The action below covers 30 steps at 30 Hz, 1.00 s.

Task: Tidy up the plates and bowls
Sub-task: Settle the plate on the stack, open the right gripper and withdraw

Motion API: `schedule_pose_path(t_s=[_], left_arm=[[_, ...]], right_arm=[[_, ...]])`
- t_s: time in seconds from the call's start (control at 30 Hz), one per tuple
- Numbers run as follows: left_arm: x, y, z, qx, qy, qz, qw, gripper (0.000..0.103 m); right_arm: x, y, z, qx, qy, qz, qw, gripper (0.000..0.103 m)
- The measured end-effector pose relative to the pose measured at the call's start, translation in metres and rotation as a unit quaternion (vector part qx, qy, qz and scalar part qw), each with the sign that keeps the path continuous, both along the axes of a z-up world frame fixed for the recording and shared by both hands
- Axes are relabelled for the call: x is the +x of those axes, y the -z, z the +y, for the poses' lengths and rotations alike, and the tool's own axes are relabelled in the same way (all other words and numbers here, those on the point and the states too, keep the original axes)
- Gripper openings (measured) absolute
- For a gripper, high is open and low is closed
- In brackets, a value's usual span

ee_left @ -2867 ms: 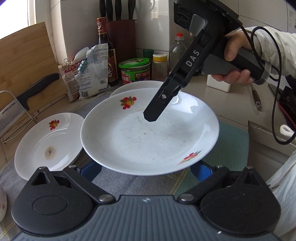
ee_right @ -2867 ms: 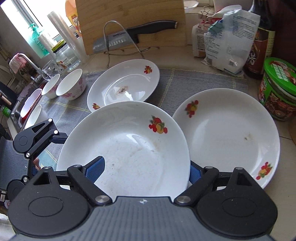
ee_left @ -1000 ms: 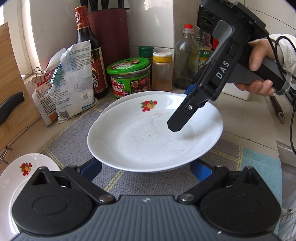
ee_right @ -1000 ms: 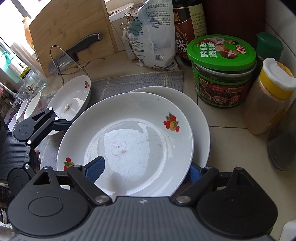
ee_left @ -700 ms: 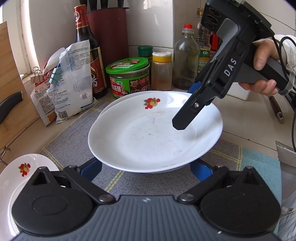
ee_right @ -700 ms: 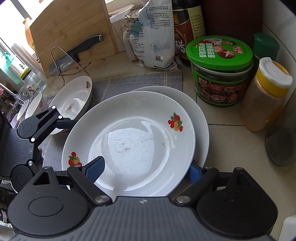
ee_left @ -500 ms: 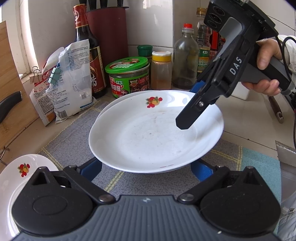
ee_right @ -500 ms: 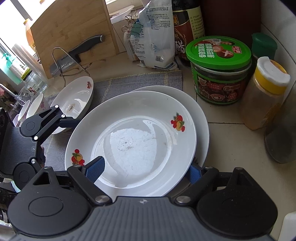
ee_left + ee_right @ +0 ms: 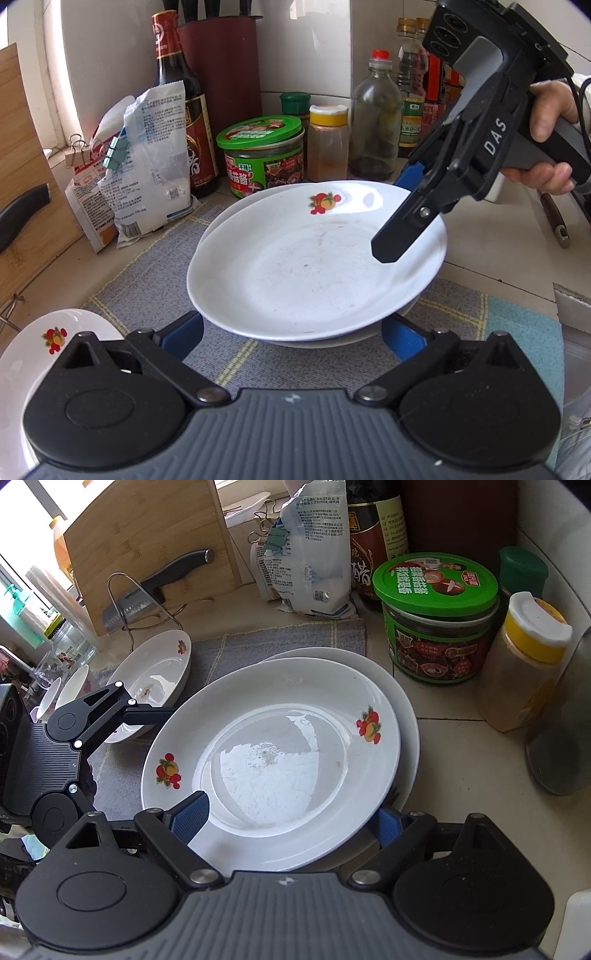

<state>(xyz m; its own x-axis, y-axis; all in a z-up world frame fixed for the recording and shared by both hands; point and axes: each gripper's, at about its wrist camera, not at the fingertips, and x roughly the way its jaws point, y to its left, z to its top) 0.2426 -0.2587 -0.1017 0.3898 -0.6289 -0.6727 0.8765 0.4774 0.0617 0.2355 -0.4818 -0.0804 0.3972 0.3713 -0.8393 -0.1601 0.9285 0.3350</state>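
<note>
Two handheld grippers meet over one stack. The right gripper slants down from the upper right of the left wrist view, a bare hand on its grip, jaws wide astride the rim of the top white shallow plate with fruit motifs. The left gripper sits low at frame centre, jaws also wide, blue fingers flanking the plate's near edge. That plate rests on a second white plate on the grey woven mat. A third white plate lies apart in the right wrist view's middle left. Three plates are countable; two small bowls show at the left edge. One green-lidded jar stands behind.
</note>
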Motion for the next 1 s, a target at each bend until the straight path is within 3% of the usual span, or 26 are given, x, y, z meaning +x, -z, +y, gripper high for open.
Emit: schedule_pose_path(t_s=[1.0], left_arm=[[-0.0070, -0.0048, -0.0042, 0.006, 0.007, -0.014, 0.9999, 0.102]], right_arm=[[-0.0086, -0.0063, 0.0100, -0.040, 0.001, 0.000, 0.999, 0.097]])
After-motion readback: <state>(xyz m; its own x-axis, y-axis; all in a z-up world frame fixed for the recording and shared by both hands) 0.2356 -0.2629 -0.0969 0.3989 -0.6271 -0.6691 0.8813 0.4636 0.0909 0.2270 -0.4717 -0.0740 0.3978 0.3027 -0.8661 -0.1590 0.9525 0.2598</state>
